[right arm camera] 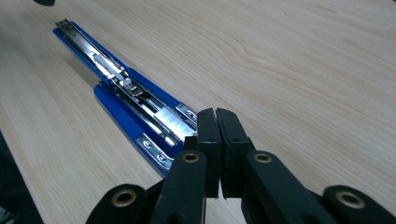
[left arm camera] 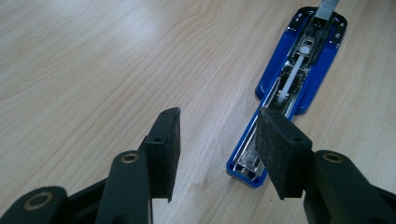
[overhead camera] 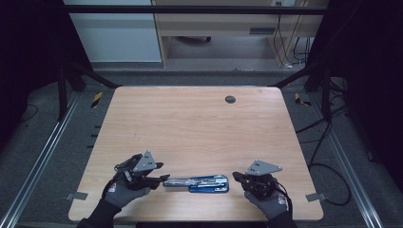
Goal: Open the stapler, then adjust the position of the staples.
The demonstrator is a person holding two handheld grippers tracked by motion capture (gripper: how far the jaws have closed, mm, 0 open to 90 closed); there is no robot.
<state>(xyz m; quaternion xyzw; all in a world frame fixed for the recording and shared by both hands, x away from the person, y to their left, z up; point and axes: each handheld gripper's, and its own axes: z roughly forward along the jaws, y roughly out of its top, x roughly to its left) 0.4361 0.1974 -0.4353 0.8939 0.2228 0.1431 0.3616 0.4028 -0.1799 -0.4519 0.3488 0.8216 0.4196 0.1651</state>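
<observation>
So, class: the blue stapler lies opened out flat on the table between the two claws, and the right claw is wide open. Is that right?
Not quite. The right claw is shut, its pads pressed together with nothing between them, as the right gripper view shows. The blue stapler does lie opened flat between the two claws.

The high view is dim, with dark edges. Both close views are bright, with soft shadows on the light wooden table (left arm camera: pixel 93 56).

A blue stapler (overhead camera: pixel 197 183) lies flat near the table's near edge, swung fully open lengthwise. Its blue base plate and the chrome staple magazine stretch in one line, the silver channel and its white pusher facing up, shiny metal brackets at the hinge.
</observation>
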